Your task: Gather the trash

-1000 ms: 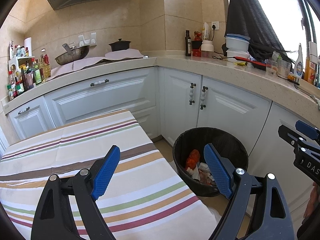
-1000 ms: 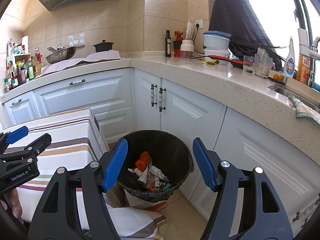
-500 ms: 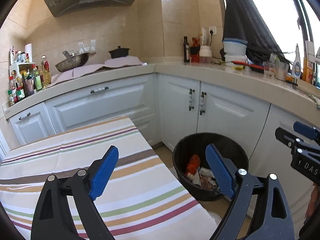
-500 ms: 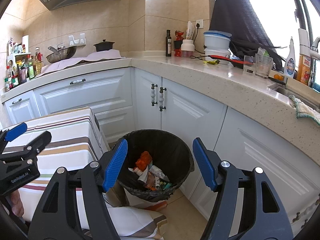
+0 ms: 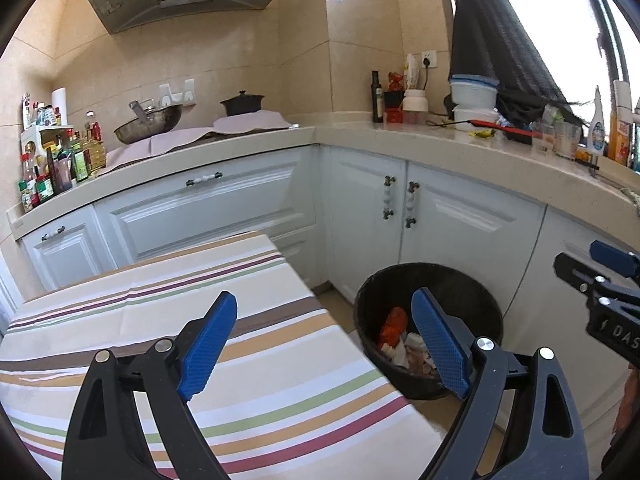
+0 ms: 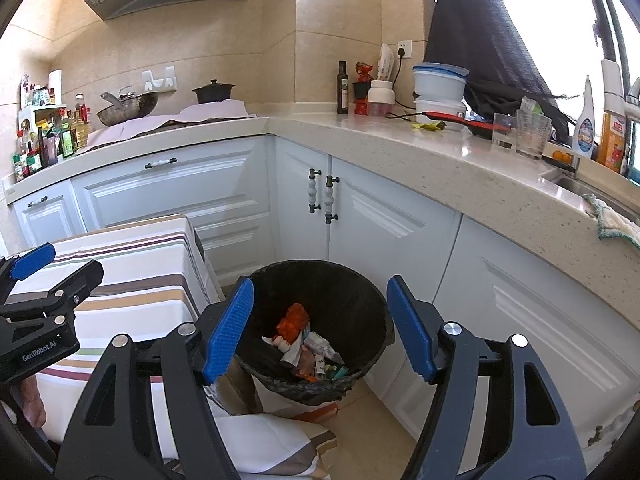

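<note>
A black bin [image 6: 344, 292] lined with a dark bag stands on the floor by the white corner cabinets. Crumpled wrappers and an orange packet [image 6: 294, 318] lie inside it. My right gripper [image 6: 320, 326] hangs above the bin's near rim, open, with nothing between its blue pads. My left gripper [image 5: 324, 340] is open and empty too, over the right edge of the striped tablecloth [image 5: 160, 320], with the bin [image 5: 460, 292] to its right. Each gripper shows at the edge of the other's view.
A table with the striped cloth [image 6: 132, 264] sits left of the bin, its cloth hanging to the floor. The L-shaped counter [image 6: 400, 140] carries bottles, containers, glasses, a wok [image 6: 128, 108] and a pot. A sink [image 6: 580, 188] lies far right.
The left wrist view has tipped slightly, so the range hood and wall show a little more. The right gripper and the bin look the same.
</note>
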Demonstrator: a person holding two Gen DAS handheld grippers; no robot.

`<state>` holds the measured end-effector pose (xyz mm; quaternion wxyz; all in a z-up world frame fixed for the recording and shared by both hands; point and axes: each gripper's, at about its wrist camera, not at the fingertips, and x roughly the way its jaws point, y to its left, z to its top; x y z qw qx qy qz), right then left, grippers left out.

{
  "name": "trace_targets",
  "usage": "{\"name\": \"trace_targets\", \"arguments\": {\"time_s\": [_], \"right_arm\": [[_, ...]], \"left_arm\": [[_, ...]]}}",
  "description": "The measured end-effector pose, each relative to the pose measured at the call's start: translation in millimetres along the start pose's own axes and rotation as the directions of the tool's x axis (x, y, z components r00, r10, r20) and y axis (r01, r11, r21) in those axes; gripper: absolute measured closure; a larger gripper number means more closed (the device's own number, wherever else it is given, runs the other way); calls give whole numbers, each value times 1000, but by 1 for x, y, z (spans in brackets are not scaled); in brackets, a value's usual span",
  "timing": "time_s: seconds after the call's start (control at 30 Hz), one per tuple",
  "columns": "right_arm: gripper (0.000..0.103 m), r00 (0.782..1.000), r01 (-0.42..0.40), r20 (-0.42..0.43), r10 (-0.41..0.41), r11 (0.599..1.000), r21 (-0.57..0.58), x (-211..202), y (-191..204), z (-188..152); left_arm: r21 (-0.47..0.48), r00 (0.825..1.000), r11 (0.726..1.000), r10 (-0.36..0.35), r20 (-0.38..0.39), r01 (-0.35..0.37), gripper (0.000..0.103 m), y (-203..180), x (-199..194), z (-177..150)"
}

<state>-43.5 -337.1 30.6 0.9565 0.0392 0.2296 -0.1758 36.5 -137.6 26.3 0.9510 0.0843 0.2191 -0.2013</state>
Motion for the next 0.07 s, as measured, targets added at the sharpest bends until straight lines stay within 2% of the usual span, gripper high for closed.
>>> {"name": "trace_targets", "arguments": {"time_s": [0.07], "right_arm": [[34,1000,-6,-1,6,1000,-6,1,3,1]], "left_arm": [[-21,1000,1000,6,-11,-7,17,7,1,-2]]}}
